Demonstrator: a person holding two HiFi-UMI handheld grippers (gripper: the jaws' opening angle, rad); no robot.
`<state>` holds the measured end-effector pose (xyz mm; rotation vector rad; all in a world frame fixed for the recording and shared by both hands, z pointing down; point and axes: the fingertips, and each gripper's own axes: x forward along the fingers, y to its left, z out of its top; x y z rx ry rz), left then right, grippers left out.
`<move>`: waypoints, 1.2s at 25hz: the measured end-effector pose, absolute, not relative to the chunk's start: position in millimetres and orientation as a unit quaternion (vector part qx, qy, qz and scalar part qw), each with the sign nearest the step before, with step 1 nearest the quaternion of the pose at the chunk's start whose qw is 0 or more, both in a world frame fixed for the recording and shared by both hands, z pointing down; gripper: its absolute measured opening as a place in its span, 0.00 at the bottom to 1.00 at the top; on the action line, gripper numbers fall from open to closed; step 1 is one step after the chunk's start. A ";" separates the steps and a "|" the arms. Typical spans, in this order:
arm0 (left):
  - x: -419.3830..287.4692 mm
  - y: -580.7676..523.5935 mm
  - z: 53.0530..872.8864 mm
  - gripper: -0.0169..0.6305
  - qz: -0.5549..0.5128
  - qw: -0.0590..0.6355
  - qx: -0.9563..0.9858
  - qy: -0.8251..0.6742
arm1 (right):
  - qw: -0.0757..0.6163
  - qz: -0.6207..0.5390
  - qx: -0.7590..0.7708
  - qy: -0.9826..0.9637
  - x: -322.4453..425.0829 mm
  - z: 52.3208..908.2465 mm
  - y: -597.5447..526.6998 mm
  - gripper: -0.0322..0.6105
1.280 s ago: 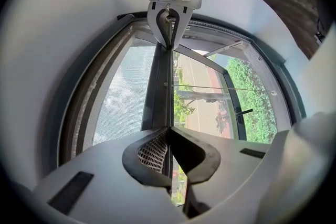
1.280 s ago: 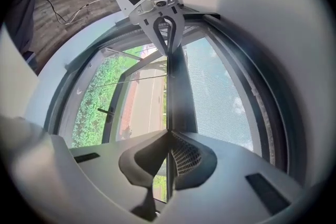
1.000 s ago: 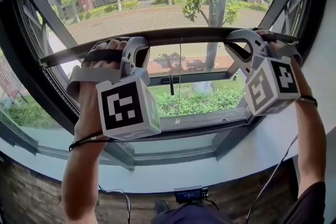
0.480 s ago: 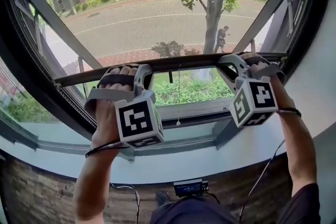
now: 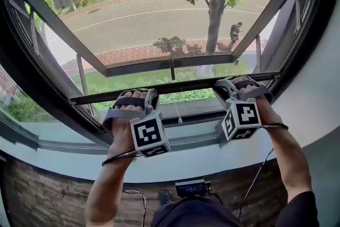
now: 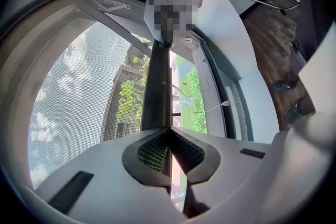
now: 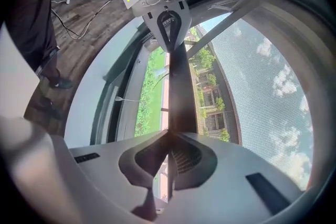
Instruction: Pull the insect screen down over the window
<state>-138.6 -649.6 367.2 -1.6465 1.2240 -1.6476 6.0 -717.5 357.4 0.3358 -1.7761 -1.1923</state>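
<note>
The insect screen's mesh (image 5: 159, 13) covers the upper window, and its dark bottom bar (image 5: 183, 85) lies across the lower part. My left gripper (image 5: 150, 95) is shut on the bar left of centre. My right gripper (image 5: 225, 86) is shut on it right of centre. In the left gripper view the bar (image 6: 156, 86) runs away from the closed jaws of the left gripper (image 6: 168, 129), with mesh (image 6: 79, 92) on the left. In the right gripper view the right gripper (image 7: 169, 134) pinches the bar (image 7: 179, 86), with mesh (image 7: 252, 92) on the right.
A thin pull cord (image 5: 179, 114) hangs from the bar's middle. Below it are the window's lower frame (image 5: 196, 141) and a pale curved sill (image 5: 175, 167). A small device (image 5: 190, 187) and cables lie on the wooden floor.
Both grippers have come down with the bar held between them. The bar has dropped from mid-window to near the lower frame, and the mesh covers more of the glass.
</note>
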 end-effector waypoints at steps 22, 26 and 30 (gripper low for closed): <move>-140.5 -649.9 383.8 0.06 -0.620 0.228 -0.595 0.458 | 0.384 -0.050 0.229 -0.893 -61.5 543.7 -678.0 0.30; -140.5 -649.2 383.7 0.06 -0.620 0.226 -0.594 0.459 | 0.380 0.081 0.261 -0.884 -84.1 579.4 -679.3 0.30; -140.1 -650.1 383.8 0.06 -0.620 0.225 -0.595 0.460 | 0.387 0.117 0.308 -0.861 -85.8 596.5 -685.3 0.29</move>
